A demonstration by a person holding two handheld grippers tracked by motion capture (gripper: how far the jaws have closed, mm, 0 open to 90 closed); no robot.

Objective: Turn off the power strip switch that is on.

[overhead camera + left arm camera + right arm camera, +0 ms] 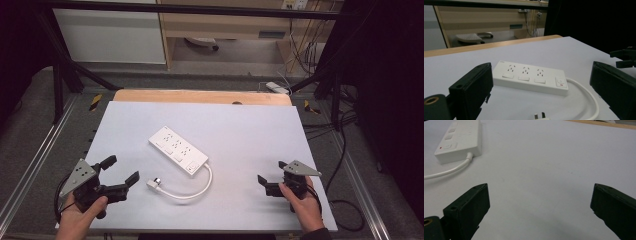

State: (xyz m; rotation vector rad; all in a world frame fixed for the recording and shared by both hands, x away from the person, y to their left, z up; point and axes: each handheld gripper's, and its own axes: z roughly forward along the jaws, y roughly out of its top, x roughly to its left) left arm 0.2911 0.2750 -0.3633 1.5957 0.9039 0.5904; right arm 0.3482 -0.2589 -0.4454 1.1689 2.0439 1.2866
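Both black two-jaw grippers sit low over the pale grey tabletop (240, 125), left gripper (120, 172) and right gripper (272, 176) each spread wide, holding nothing. Between them lies a white plastic three-socket power strip (178, 150), its cable (197, 192) curling to the plug (152, 184).

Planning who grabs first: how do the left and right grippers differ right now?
The left gripper sits close to the power strip's plug, while the right gripper sits farther from the power strip. The left faces the strip; the right faces bare table. Both are open and hold nothing.
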